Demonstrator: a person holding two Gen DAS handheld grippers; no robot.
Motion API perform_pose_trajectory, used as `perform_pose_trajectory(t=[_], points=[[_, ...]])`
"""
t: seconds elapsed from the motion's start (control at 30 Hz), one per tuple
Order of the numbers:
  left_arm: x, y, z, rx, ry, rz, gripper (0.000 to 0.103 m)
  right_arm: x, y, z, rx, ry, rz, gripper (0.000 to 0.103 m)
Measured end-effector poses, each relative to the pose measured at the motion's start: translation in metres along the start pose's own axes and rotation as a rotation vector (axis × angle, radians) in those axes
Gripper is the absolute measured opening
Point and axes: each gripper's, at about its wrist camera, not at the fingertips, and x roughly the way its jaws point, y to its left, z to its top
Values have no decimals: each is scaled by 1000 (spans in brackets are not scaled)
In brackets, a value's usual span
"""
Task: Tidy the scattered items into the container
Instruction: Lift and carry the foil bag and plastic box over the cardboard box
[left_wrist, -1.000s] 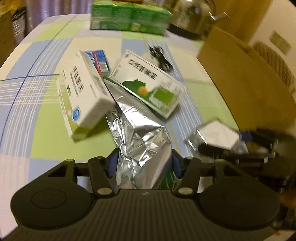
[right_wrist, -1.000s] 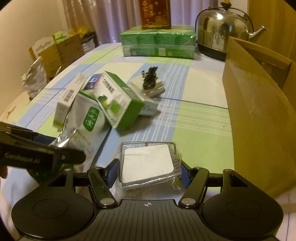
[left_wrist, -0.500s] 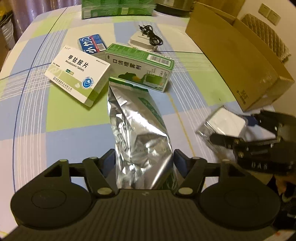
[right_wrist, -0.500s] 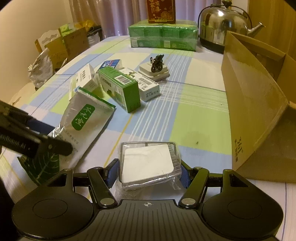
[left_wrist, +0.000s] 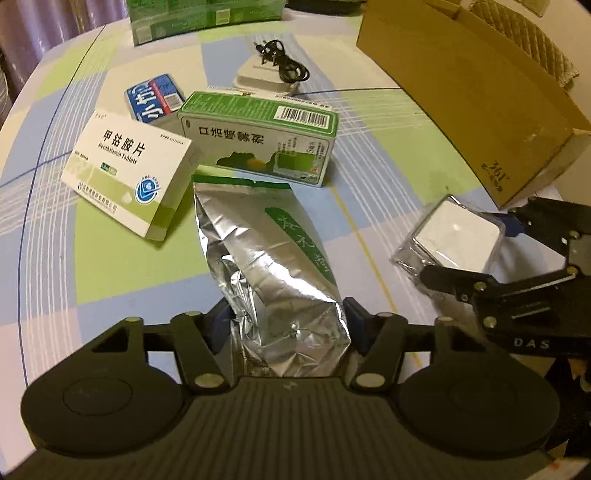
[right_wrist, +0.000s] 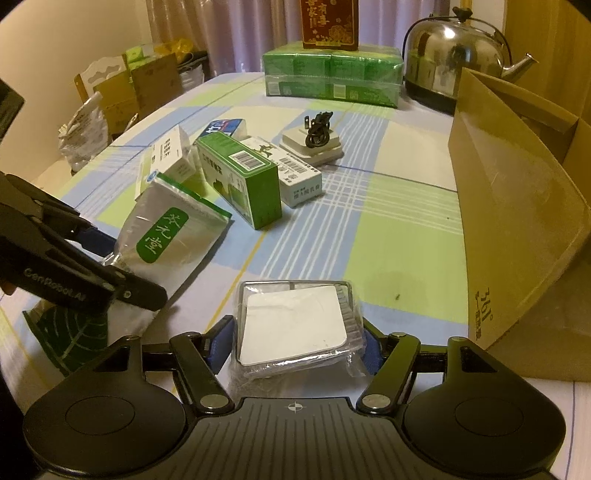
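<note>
My left gripper (left_wrist: 286, 325) is shut on the bottom of a silver foil pouch (left_wrist: 266, 258) with a green label; the pouch's top reaches toward a green box (left_wrist: 258, 140). To its right, my right gripper (left_wrist: 476, 247) is shut on a clear plastic packet (left_wrist: 454, 232) holding a white square. In the right wrist view the packet (right_wrist: 295, 325) sits between the right gripper (right_wrist: 295, 343) fingers, and the left gripper (right_wrist: 125, 266) grips the pouch (right_wrist: 166, 236) at the left. The open cardboard box (right_wrist: 517, 206) stands on the right, just beyond the packet.
On the checked tablecloth (left_wrist: 110, 266) lie a white-green tablet box (left_wrist: 125, 173), a blue packet (left_wrist: 155, 96), a white box (right_wrist: 295, 173) and a white charger with black cable (left_wrist: 266, 70). Farther back stand a green multipack (right_wrist: 332, 77) and a steel kettle (right_wrist: 454, 48).
The left gripper has drawn the pouch back toward me, out from among the boxes; the tablet box that leaned on it now lies flat. The right gripper kept its hold on the packet.
</note>
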Motion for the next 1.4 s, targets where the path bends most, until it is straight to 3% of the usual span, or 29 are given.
perform_pose_trajectory(t=[0.3, 0.47, 1.4], points=[[-3, 1, -5, -5, -20, -14, 53, 10, 1, 4, 13, -1, -5, 72], [-5, 4, -7, -31, -35, -28, 50, 10, 6, 6, -4, -3, -25, 64], [-68, -26, 7, 60, -73, -11, 47, -60, 8, 5, 64, -137, -20, 63]])
